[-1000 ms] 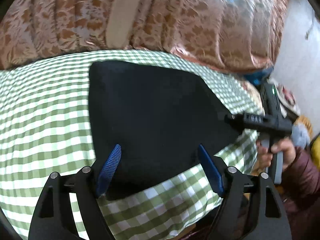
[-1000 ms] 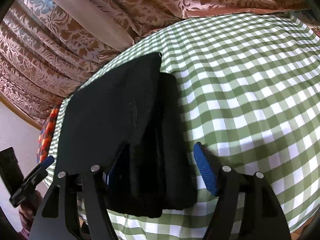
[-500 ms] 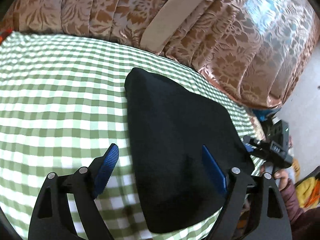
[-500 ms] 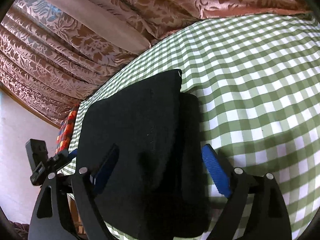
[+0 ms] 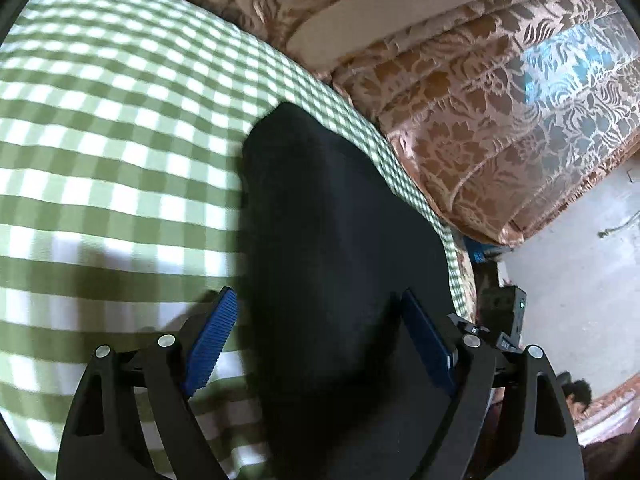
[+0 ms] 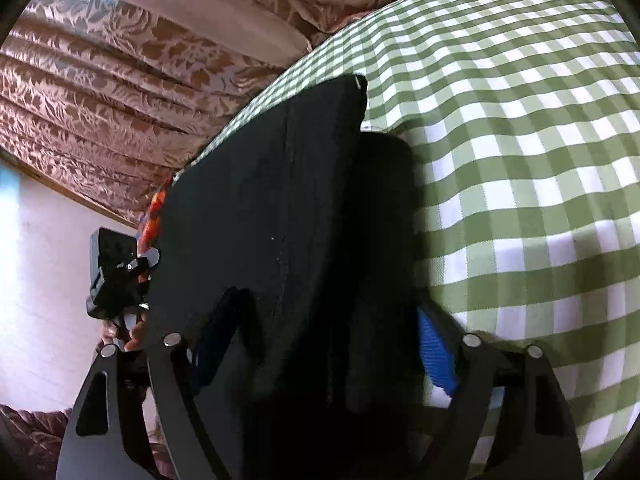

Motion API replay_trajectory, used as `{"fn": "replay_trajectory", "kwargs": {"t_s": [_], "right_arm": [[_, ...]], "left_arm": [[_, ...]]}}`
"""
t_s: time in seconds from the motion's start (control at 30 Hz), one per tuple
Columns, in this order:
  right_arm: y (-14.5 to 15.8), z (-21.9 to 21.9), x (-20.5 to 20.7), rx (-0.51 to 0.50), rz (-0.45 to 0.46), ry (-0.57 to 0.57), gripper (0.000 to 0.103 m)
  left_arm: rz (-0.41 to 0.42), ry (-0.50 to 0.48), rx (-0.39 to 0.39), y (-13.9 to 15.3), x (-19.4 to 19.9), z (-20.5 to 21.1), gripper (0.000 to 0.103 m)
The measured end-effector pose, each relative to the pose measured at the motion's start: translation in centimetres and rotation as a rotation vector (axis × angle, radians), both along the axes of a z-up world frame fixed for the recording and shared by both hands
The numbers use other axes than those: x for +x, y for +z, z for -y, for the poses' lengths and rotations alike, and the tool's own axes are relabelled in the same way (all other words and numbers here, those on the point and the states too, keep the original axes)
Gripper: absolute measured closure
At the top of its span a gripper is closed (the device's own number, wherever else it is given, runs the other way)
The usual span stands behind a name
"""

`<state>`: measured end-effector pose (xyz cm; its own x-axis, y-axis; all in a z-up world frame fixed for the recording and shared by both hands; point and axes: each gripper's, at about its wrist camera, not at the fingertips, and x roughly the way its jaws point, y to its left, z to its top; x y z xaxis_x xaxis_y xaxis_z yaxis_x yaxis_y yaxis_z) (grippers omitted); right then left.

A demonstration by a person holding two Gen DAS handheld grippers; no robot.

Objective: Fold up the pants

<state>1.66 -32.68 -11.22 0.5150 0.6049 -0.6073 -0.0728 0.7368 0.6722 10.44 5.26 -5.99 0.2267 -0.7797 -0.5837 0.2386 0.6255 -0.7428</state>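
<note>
The black pants [image 5: 340,260] lie folded into a thick stack on the green-and-white checked cloth [image 5: 100,140]. My left gripper [image 5: 320,344] is open, its blue pads on either side of the stack's near edge. In the right wrist view the pants [image 6: 260,220] show stacked layers, with a narrower layer sticking out on the right. My right gripper [image 6: 324,348] is open and straddles the near end of the stack; its left pad is partly hidden behind cloth. The left gripper's body [image 6: 116,272] shows at the far side.
Brown floral curtains [image 5: 480,100] hang behind the table. The table edge runs close along the pants' right side [image 5: 456,264]. A pale floor [image 5: 580,280] lies beyond. Checked cloth extends to the right in the right wrist view [image 6: 520,160].
Both grippers have moved in lower and closer over the stack's ends. The left view has swung left, so the pants now sit between its pads. The jaws stay open.
</note>
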Motion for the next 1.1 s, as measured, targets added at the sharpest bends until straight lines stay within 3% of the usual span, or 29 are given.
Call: {"fn": "replay_trajectory", "kwargs": {"t_s": [0.17,0.27,0.33,0.43,0.5,0.63,0.8,1.1], "right_arm": [[0.0,-0.2,0.3,-0.015,0.011,0.014,0.034],[0.4,-0.4,0.1,-0.036,0.024,0.016,0.042],[0.9,-0.8,0.0,-0.053,0.032,0.014,0.046],[1.9,-1.3,-0.2,-0.085,0.049,0.014,0.052],[2.8,-1.6,-0.6,-0.095,0.064,0.015,0.056],[4.9,-2.5,-0.7,-0.104,0.109,0.044,0.056],[6.7,-4.3,2.5,-0.106,0.156,0.066,0.056],[7.4,-7.3,11.6,-0.123,0.155,0.104,0.056]], "left_arm": [[-0.016,-0.055,-0.032,-1.2,0.3,1.1,0.023],[-0.003,-0.086,-0.031,-1.2,0.0,1.9,0.032],[0.021,-0.095,-0.024,-1.1,-0.3,2.3,0.045],[0.07,-0.091,-0.029,-0.3,-0.9,2.3,0.056],[0.11,-0.092,-0.036,0.6,-1.6,2.1,0.059],[0.176,-0.092,-0.052,2.7,-2.8,1.6,0.061],[0.265,-0.074,-0.042,5.9,-2.8,0.4,0.061],[0.311,0.024,0.065,7.2,4.3,-3.0,0.061]]}}
